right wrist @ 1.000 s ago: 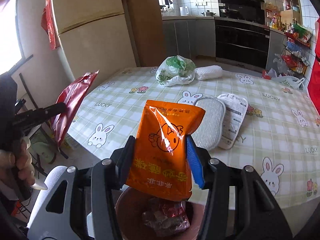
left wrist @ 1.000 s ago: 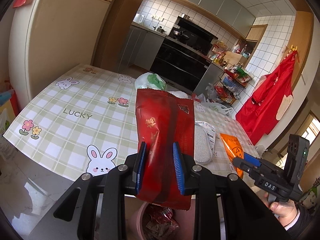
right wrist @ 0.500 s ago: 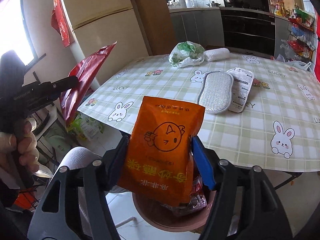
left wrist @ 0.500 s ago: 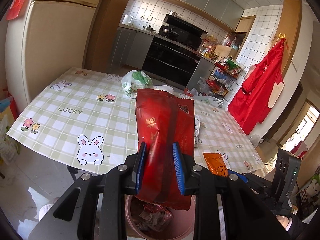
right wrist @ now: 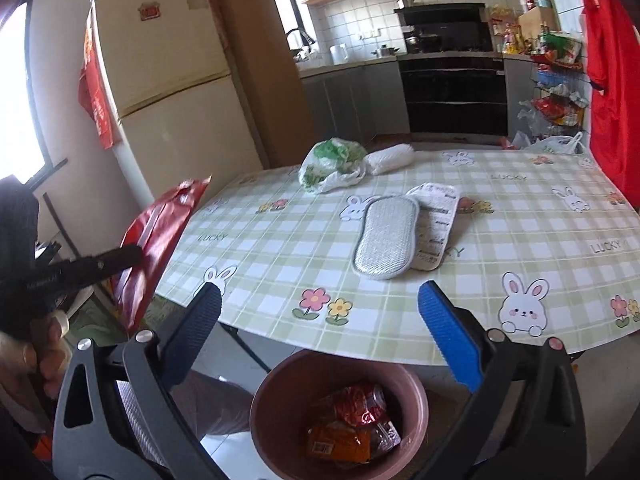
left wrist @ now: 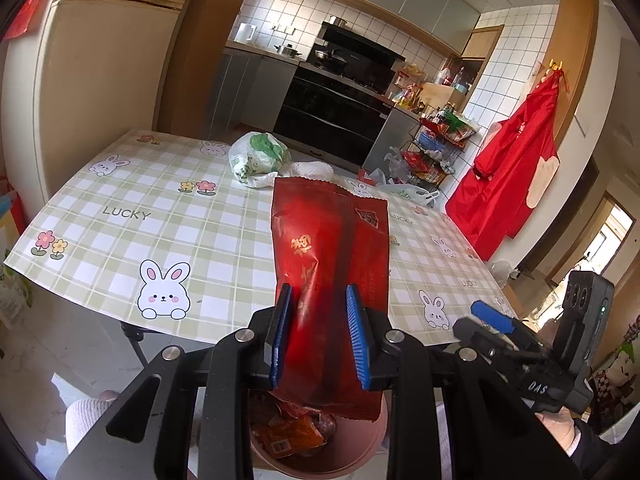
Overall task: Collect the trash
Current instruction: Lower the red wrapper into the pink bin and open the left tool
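Hovering over the round pink plastic bin, the left gripper clamps a glossy red foil packet for dropping, while the right gripper gapes empty above it.

Bright daylight floods both views, blowing out the window at far left. Glare sheens the counter and the red packet. Fisheye bends the edges hard, corners go black, and the near tongs look soft.
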